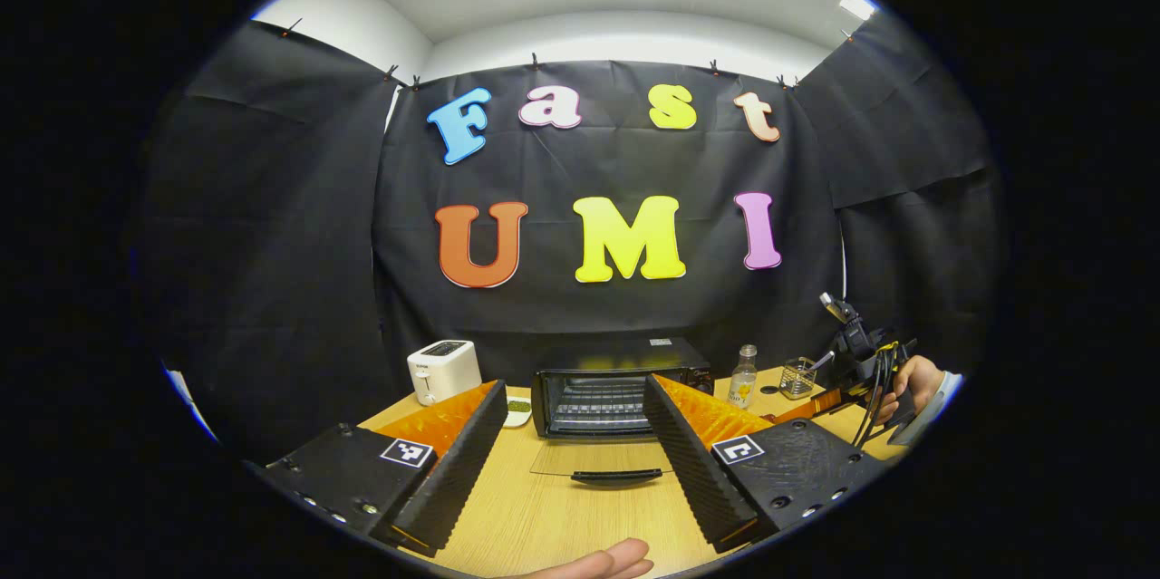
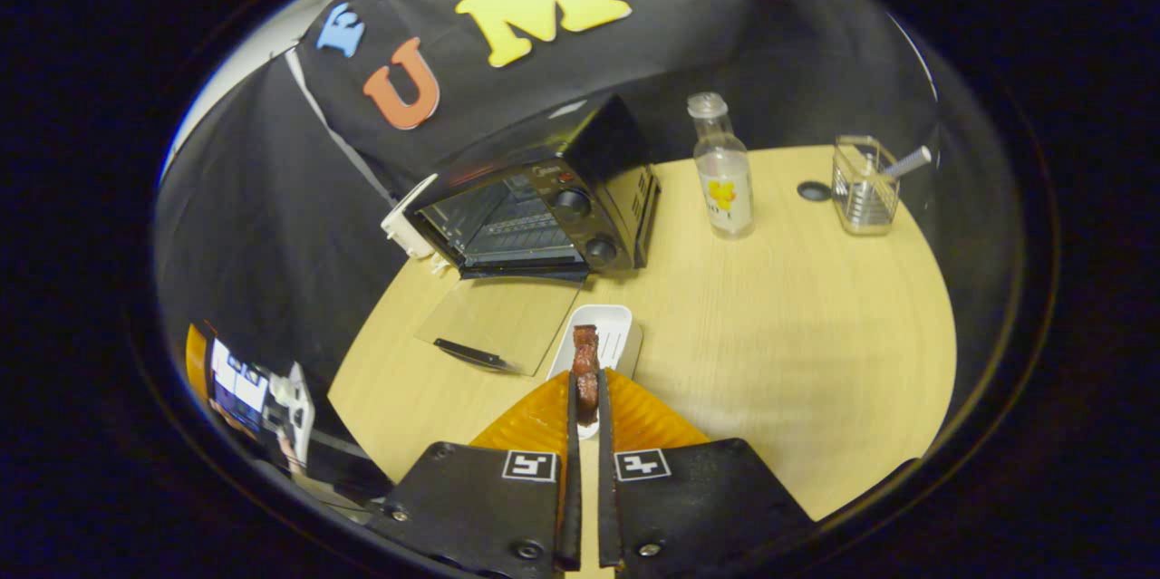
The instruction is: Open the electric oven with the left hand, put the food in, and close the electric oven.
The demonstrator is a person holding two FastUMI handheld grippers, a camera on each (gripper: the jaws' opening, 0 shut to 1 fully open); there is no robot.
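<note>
Oven (image 2: pixel 535 207) door lies open. Right claw (image 2: pixel 586 398) grips the food (image 2: pixel 585 360); left claw (image 1: pixel 580 452) gapes empty. Next: carry food forward-left into the cavity.

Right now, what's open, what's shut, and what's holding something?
Oven: open, glass door folded flat on the table.
Left gripper: open, holding nothing.
Right gripper: shut on the food, above the white dish.
Bottle: upright, cap on.
Toaster: upright, nothing sticking out of its slot.
</note>
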